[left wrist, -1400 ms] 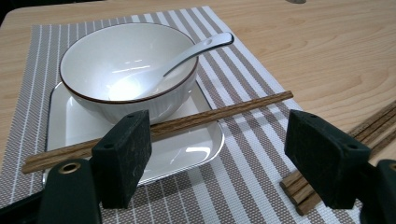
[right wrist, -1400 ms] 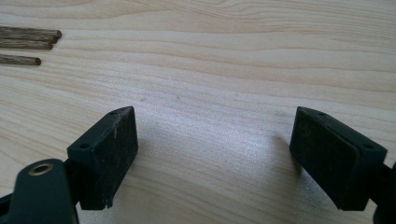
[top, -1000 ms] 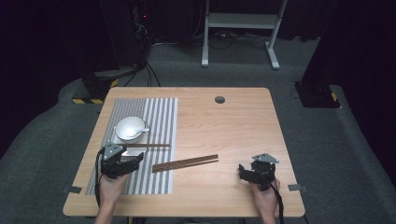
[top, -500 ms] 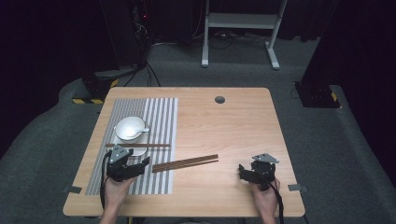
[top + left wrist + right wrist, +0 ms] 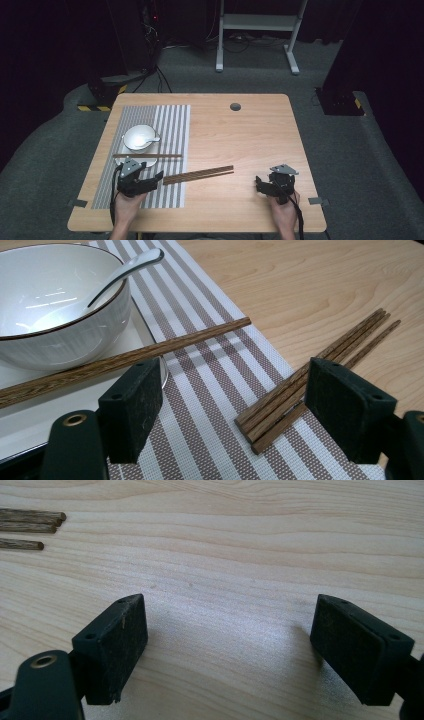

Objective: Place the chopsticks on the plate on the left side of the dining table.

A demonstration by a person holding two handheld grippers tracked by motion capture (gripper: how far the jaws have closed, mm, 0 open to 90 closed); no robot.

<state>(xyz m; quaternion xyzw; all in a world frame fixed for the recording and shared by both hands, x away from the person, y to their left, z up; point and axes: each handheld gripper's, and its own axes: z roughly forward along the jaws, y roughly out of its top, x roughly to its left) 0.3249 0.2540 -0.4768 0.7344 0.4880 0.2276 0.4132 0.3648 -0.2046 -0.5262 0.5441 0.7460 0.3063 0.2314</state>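
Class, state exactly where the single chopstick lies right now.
In the high view the single chopstick lies crosswise on the striped placemat, table's left side, just in front of the white bowl, ahead of the left claw.

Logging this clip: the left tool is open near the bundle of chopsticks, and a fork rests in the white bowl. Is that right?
Not quite. What rests in the white bowl is a spoon, not a fork, as the left gripper view shows. The rest holds: the left tool is open near the bundle of chopsticks.

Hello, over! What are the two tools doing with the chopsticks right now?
Left tool open, at the chopstick bundle end. Right tool open over bare table. One chopstick across the plate; nothing blocking.
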